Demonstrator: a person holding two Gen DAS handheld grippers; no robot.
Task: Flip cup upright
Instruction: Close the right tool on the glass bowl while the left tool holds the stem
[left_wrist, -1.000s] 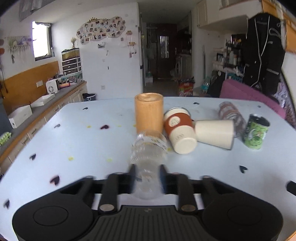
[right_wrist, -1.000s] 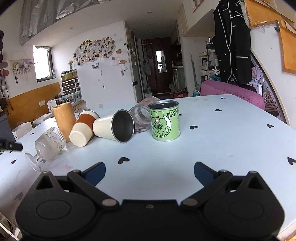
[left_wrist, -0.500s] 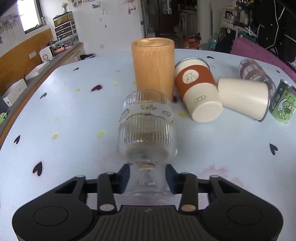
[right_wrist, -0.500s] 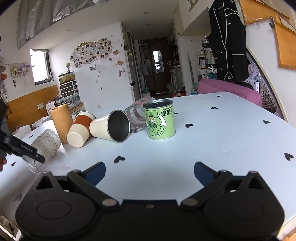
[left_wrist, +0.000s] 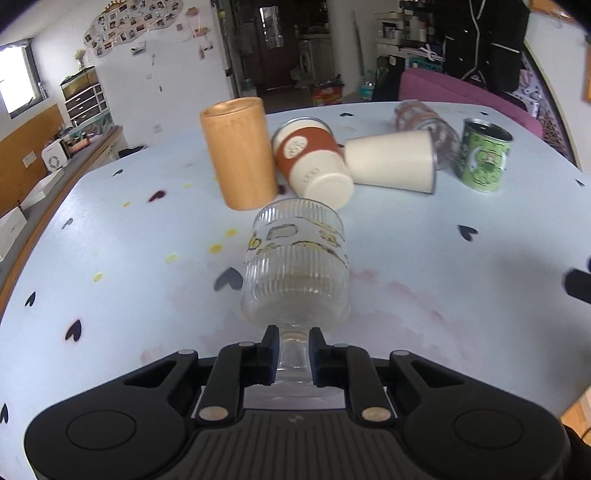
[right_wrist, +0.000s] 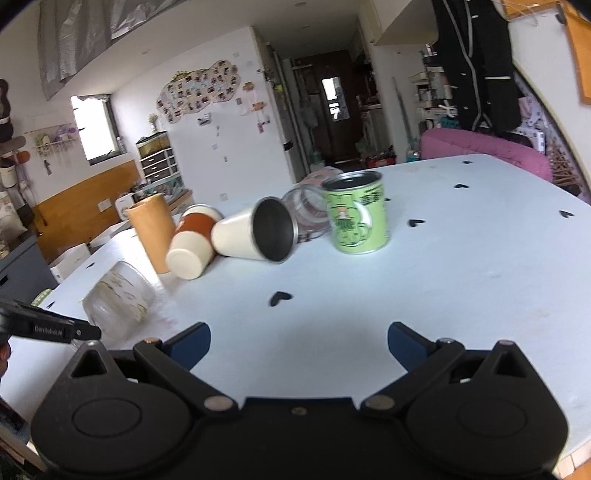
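A ribbed clear glass goblet (left_wrist: 295, 266) with yellow print is held by its stem in my left gripper (left_wrist: 292, 357), which is shut on it. The goblet is tilted, its mouth pointing away from the camera and raised over the table. It also shows in the right wrist view (right_wrist: 117, 302) at the far left, leaning, with the left gripper's finger (right_wrist: 48, 326) at its base. My right gripper (right_wrist: 298, 341) is open and empty above the table's near edge.
On the white table (left_wrist: 461, 295) stand a bamboo cup (left_wrist: 239, 152) and a green tin (left_wrist: 484, 155). An orange-sleeved cup (left_wrist: 314, 162), a white steel cup (left_wrist: 391, 162) and a clear glass (left_wrist: 424, 118) lie on their sides.
My left gripper closed on the goblet's stem and lifted it, tilting the mouth upward. The right gripper stayed open and shifted slightly.
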